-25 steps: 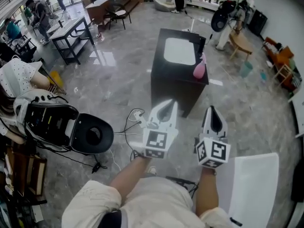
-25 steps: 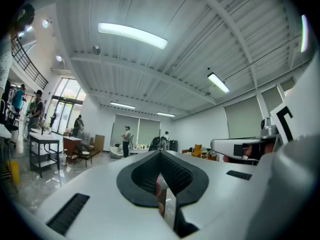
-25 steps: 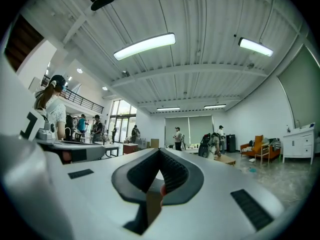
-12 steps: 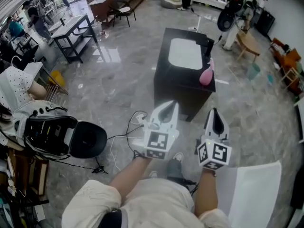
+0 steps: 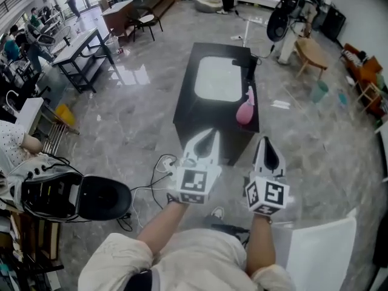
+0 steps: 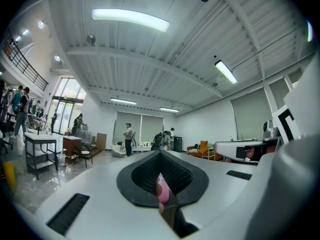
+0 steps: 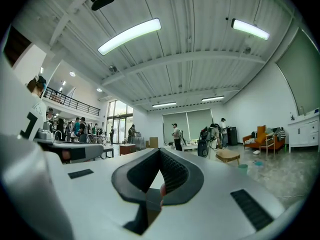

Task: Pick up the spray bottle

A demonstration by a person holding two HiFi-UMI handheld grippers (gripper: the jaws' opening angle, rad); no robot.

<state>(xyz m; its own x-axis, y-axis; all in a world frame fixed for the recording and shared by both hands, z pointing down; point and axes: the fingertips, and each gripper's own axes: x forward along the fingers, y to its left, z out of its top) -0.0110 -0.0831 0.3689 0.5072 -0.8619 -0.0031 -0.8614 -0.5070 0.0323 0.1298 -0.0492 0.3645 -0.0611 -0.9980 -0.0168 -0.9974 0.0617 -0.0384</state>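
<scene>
Spray bottle [image 5: 245, 109], pink, stands upright at the right edge of the black table [image 5: 185, 111], just beside the white panel [image 5: 217, 79] in its top. Left gripper [image 5: 210, 133] and right gripper [image 5: 265, 140] are side by side, pointing level at the table's near end, both clear of the bottle. Both have jaws pressed together at the tips, nothing pinched.

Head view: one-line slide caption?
Left gripper and right gripper, both shut and empty, point toward the pink spray bottle on the black table ahead.
</scene>
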